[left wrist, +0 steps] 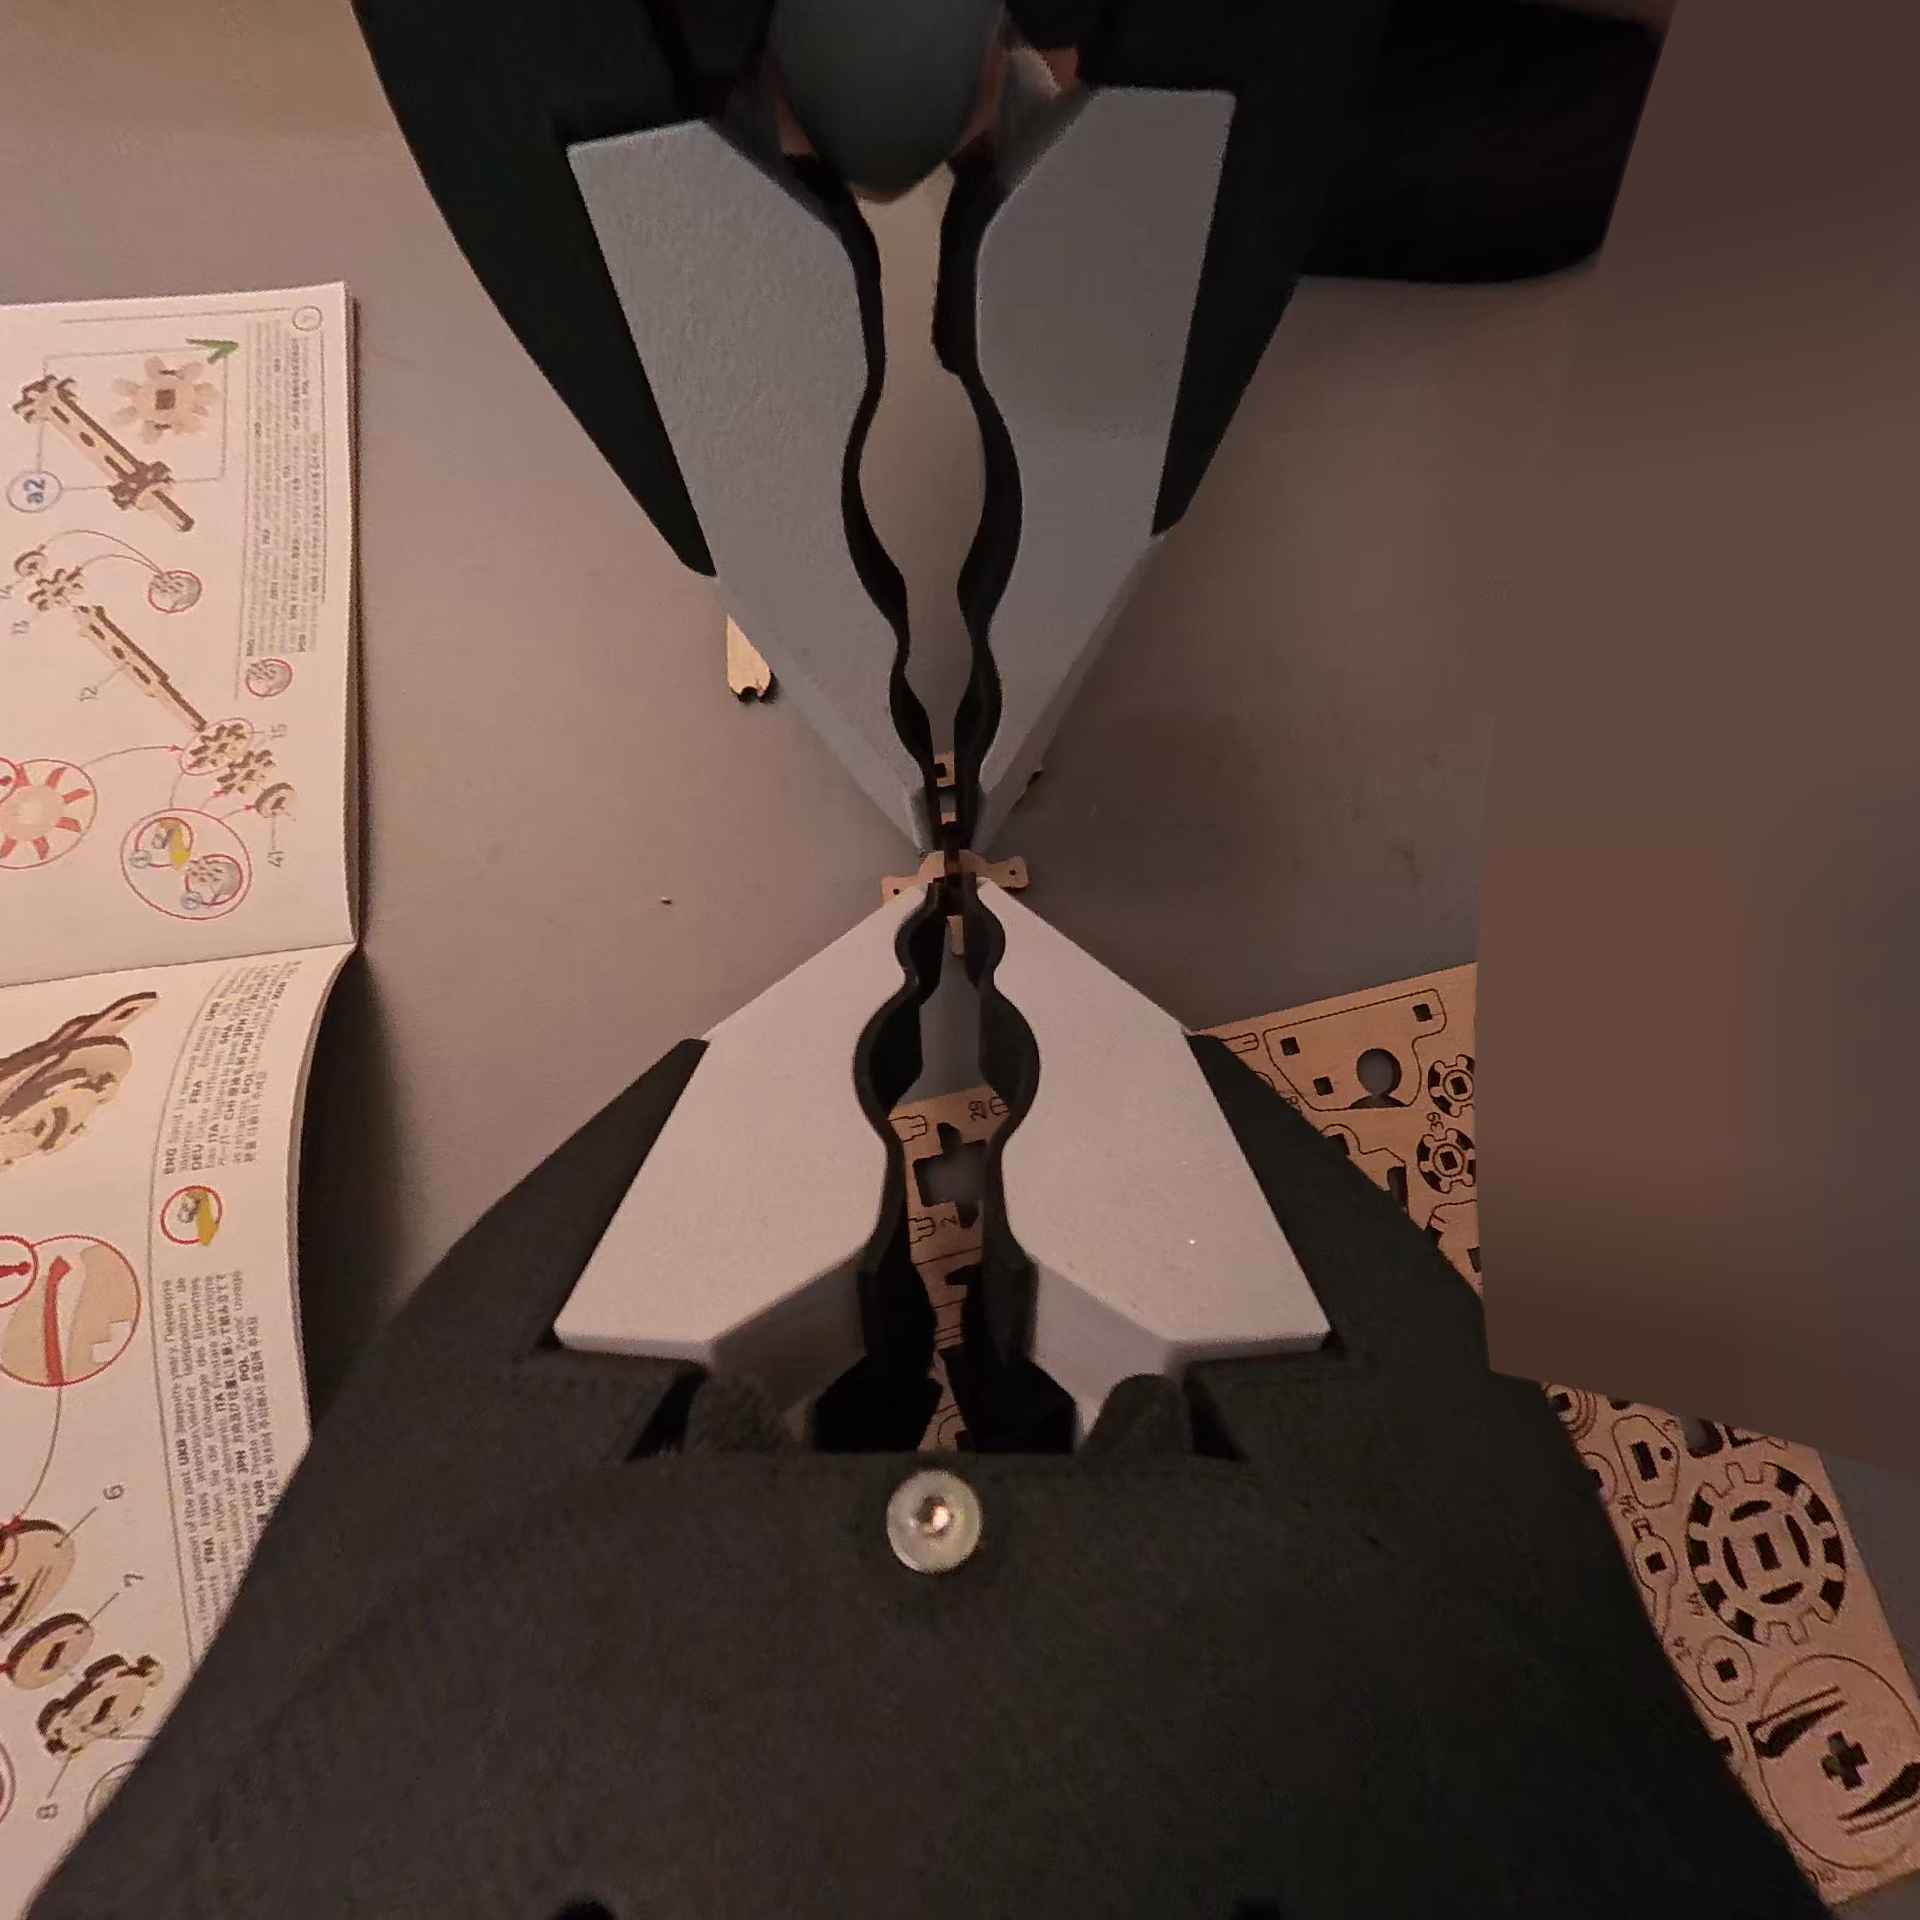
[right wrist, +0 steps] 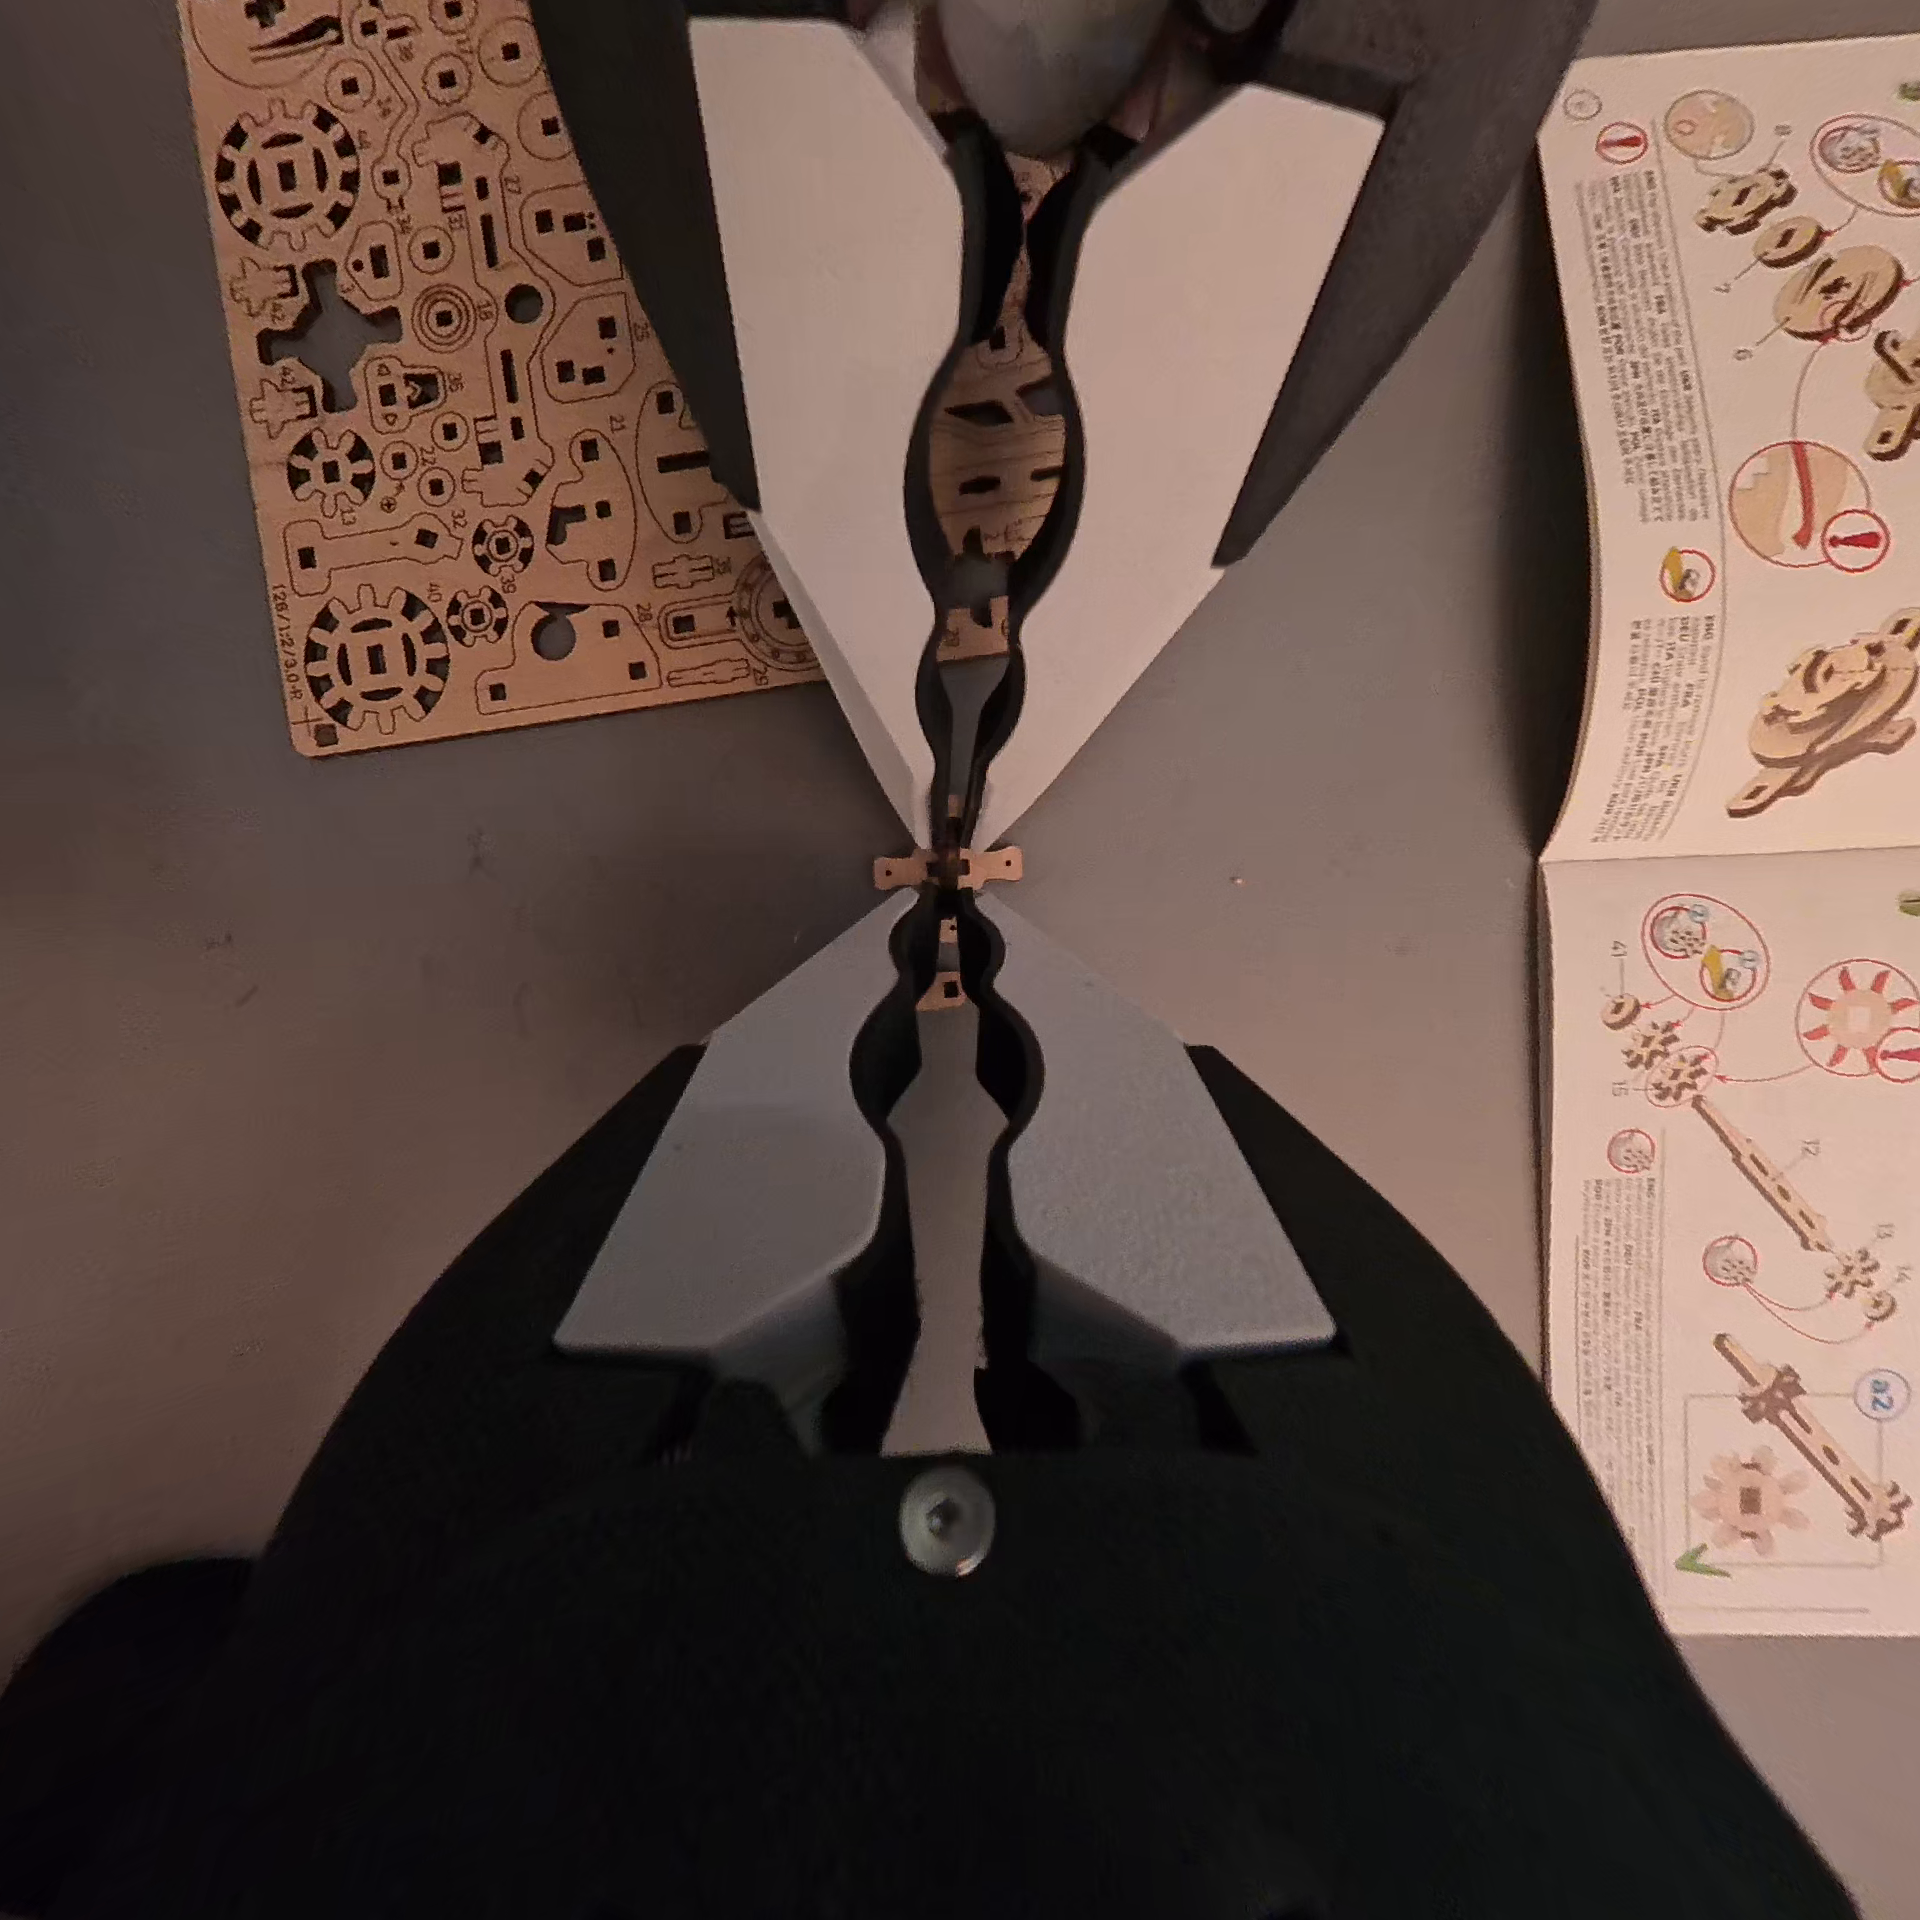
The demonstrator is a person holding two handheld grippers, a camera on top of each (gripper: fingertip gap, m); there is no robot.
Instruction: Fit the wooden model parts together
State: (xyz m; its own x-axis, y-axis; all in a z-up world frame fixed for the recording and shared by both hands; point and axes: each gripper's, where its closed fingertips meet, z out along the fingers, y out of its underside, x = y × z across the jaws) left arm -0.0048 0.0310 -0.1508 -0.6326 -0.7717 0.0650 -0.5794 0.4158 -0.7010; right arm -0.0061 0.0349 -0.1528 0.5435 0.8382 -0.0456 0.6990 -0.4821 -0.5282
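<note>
My left gripper (left wrist: pixel 951 906) and my right gripper (right wrist: pixel 948 920) meet tip to tip over the grey table. Both are shut on thin wooden strips. In the left wrist view a pale strip (left wrist: pixel 957 937) shows between my left jaws, and the right gripper (left wrist: pixel 943 816) comes in from the top, shut on a notched strip (left wrist: pixel 943 771). In the right wrist view a strip with a square end (right wrist: pixel 948 987) sits in my right jaws, and the left gripper (right wrist: pixel 948 831) comes from the top. A small cross-shaped wooden piece (left wrist: pixel 954 871) (right wrist: pixel 948 868) lies crosswise between the tips. I cannot tell which gripper bears it.
A laser-cut plywood sheet of parts (right wrist: pixel 468 416) (left wrist: pixel 1714 1558) lies on the table (left wrist: pixel 540 623) under my left gripper. An open instruction booklet (left wrist: pixel 177 727) (right wrist: pixel 1745 831) lies on the other side. A small loose wooden bit (left wrist: pixel 748 665) lies beside the right gripper's finger. Both grippers' tips are close together, under 4 cm apart.
</note>
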